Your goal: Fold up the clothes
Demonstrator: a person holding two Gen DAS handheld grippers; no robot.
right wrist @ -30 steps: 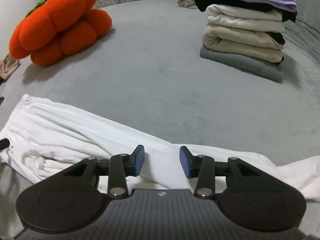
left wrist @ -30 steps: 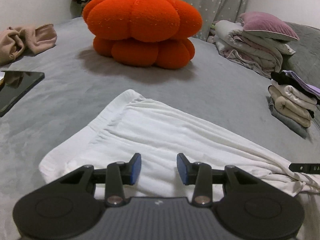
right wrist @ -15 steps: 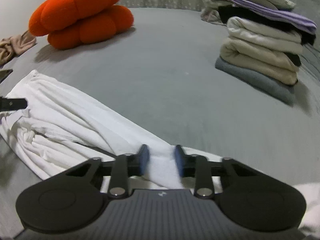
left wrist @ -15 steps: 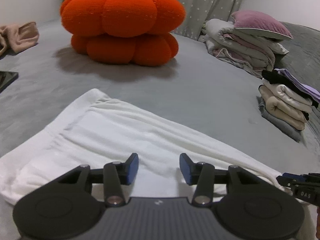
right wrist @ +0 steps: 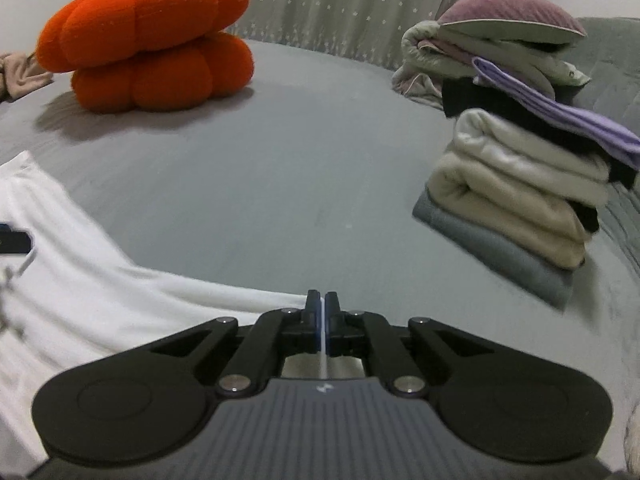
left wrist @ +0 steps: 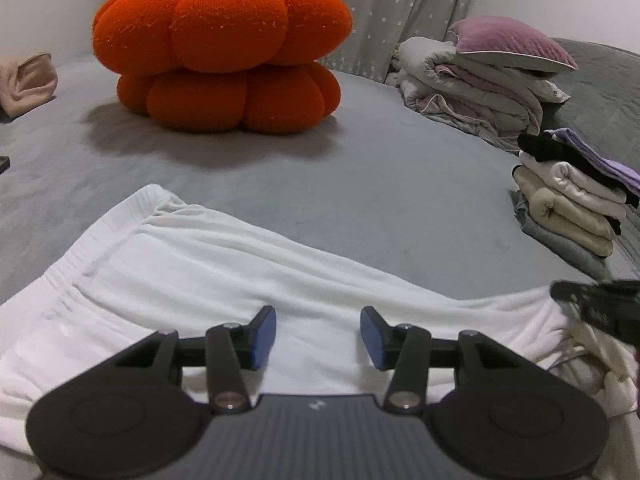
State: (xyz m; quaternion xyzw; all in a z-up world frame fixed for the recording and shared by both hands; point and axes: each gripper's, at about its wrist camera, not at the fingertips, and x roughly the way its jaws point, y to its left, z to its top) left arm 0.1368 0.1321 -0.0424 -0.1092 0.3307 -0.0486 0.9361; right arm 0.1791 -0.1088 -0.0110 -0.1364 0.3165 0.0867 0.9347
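A white garment (left wrist: 192,276) with an elastic waistband lies spread on the grey bed. My left gripper (left wrist: 318,338) hovers open just over its middle, blue pads apart with only cloth beneath. In the right wrist view the same white garment (right wrist: 100,300) stretches off to the left. My right gripper (right wrist: 321,312) is shut, with a thin edge of the white cloth pinched between its pads. The right gripper's black tip (left wrist: 596,304) shows at the right edge of the left wrist view, by bunched white cloth.
A big orange pumpkin cushion (left wrist: 224,52) sits at the back of the grey bed (left wrist: 360,184). A stack of folded clothes (right wrist: 532,184) stands on the right. Behind it are folded bedding and a mauve pillow (left wrist: 512,46). A pink garment (left wrist: 24,84) lies far left.
The right gripper has closed fully on the white cloth and lifted with it. The left gripper stayed open and drifted right over the garment.
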